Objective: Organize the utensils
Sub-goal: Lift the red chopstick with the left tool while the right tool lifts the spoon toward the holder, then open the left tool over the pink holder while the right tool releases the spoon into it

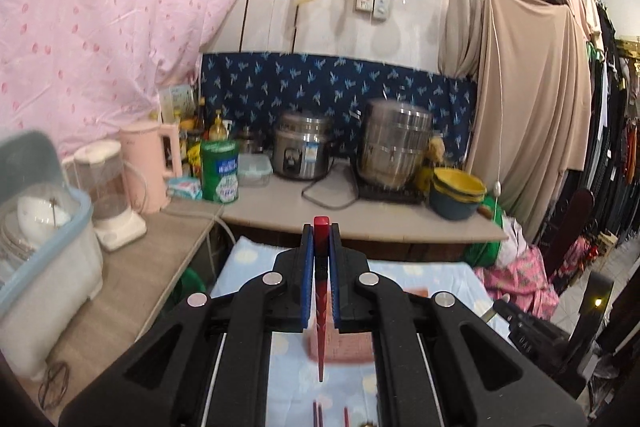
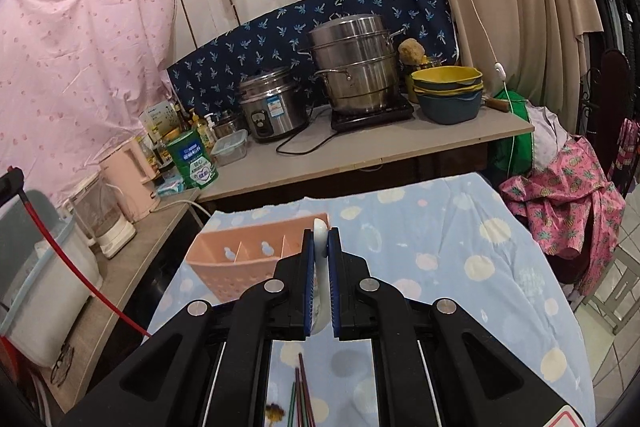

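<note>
Spread over the worktop, a blue patterned cloth (image 2: pixel 460 267) carries the pink divided organizer (image 2: pixel 240 259), and with the left gripper (image 1: pixel 321 267) clamping a red chopstick (image 1: pixel 321 307) tip-down and the right gripper (image 2: pixel 321 267) pinching a white spoon (image 2: pixel 320 267), either could slip or miss its compartment.

Pink sheet (image 1: pixel 100 27), beige curtain (image 1: pixel 532 87), counter (image 2: pixel 400 147) along whitewashed wall (image 1: pixel 340 27).

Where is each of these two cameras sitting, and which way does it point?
Left wrist: rides the left tongs, facing the kitchen counter; only its black arms show, shut on a red chopstick.
Right wrist: rides the right tongs, facing the pink utensil holder; shut on a white spoon.
Shared: steel pots, blue-clothed table.
</note>
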`<act>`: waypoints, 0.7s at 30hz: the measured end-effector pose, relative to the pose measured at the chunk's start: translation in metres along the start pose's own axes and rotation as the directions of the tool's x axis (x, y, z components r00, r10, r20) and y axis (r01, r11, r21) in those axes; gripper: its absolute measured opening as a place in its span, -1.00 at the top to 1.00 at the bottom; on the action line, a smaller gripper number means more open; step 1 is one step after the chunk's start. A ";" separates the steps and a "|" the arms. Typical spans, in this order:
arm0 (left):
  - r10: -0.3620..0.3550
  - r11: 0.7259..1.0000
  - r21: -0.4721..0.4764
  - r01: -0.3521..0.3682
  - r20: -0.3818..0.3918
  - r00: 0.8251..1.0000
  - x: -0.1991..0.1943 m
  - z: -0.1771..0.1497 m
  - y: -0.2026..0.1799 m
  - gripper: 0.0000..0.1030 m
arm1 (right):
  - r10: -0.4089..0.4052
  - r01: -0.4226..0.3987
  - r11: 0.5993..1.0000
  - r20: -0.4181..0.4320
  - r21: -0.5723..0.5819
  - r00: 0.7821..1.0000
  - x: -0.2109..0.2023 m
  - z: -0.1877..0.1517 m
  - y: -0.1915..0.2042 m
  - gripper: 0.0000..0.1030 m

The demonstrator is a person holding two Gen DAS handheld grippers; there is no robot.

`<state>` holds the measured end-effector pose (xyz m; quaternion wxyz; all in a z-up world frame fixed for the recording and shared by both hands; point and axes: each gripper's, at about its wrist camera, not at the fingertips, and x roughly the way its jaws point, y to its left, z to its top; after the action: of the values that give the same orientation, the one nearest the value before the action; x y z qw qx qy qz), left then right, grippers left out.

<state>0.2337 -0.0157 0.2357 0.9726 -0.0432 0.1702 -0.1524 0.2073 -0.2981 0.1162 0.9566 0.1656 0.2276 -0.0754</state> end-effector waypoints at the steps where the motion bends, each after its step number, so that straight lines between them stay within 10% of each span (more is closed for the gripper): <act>1: -0.003 1.000 -0.002 0.003 0.011 1.000 0.004 0.007 -0.002 0.87 | -0.002 0.002 1.000 0.011 0.003 1.000 0.006 0.006 0.001 0.87; 9: -0.026 1.000 -0.011 0.026 0.062 0.998 0.052 0.033 -0.019 0.87 | -0.006 0.007 1.000 -0.027 0.005 1.000 0.071 0.024 0.005 0.87; 17: -0.042 0.999 0.004 0.042 -0.044 0.998 0.103 0.005 -0.023 0.82 | -0.008 0.008 1.000 -0.107 0.001 0.994 0.108 0.004 0.003 0.81; 21: -0.003 1.000 -0.001 0.003 -0.047 0.999 0.101 -0.011 -0.016 -0.10 | -0.025 0.025 1.000 -0.085 -0.005 0.996 0.098 -0.001 0.004 0.57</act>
<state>0.3159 -0.0631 0.1954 0.9681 -0.0401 0.1931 -0.1548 0.2944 -0.3008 0.0708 0.9453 0.1641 0.2703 -0.0797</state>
